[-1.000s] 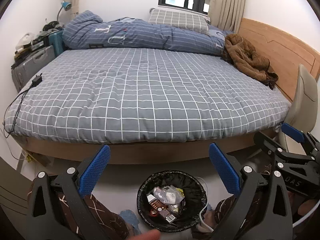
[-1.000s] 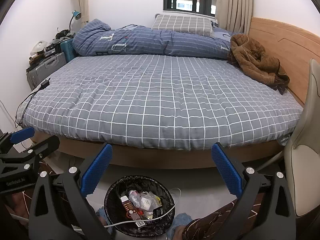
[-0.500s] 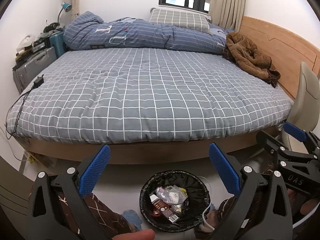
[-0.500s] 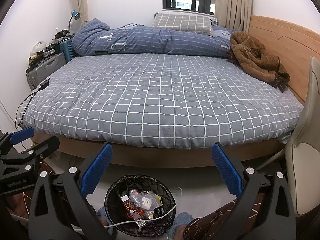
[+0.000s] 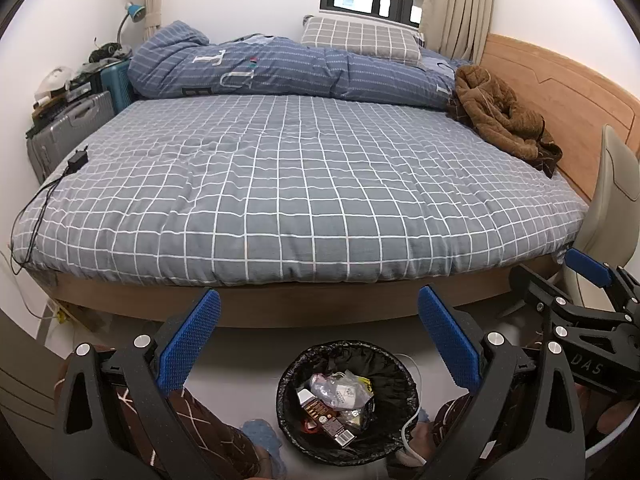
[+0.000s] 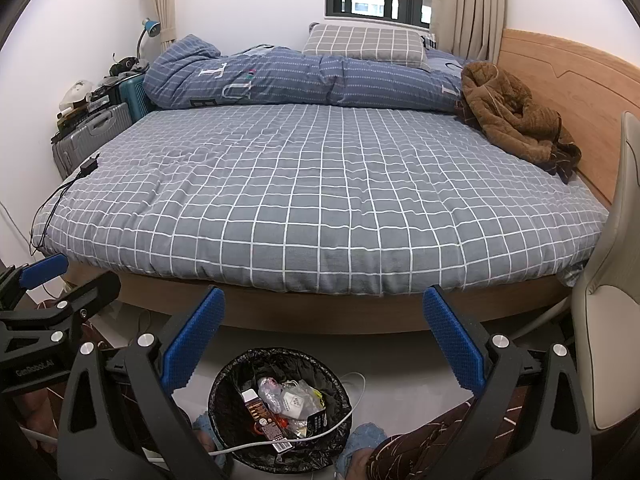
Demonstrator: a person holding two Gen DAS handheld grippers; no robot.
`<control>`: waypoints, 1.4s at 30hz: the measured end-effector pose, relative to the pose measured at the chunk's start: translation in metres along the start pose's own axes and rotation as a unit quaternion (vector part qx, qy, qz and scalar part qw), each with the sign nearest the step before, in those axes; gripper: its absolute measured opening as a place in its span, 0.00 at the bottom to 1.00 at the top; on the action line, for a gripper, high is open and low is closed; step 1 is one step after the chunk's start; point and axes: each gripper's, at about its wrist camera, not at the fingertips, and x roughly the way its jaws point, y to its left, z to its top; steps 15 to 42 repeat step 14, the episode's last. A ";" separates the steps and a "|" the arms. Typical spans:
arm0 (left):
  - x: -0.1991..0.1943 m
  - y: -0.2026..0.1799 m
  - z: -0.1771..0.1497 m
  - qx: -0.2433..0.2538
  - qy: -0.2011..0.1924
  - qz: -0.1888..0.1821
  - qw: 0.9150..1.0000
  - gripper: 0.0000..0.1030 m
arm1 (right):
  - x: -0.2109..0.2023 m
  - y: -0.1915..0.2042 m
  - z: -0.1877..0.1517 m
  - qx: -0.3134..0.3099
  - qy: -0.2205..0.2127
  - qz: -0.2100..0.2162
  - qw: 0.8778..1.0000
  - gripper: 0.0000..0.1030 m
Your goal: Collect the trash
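Barely shifted, both splayed, empty tools (image 5: 318, 342) (image 6: 322, 344) flank the round black-lined bin (image 5: 348, 402), seemingly crinkly plastic.

bed cover (image 5: 304, 184): matt checked cloth; bed frame (image 5: 320, 304): smooth wood; bin liner (image 5: 348, 360): glossy black plastic

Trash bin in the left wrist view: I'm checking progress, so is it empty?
No, the trash bin already holds wrappers, a small carton and crumpled plastic inside its black liner.
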 end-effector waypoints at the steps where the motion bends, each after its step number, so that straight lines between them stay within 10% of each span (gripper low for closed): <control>1: 0.000 0.000 0.000 -0.001 -0.001 0.000 1.000 0.94 | 0.001 0.000 0.000 0.000 0.000 0.000 1.000 0.93; 42: 0.003 0.003 0.000 -0.006 0.010 -0.004 1.000 0.94 | 0.005 0.001 -0.004 0.000 0.000 0.006 1.000 0.93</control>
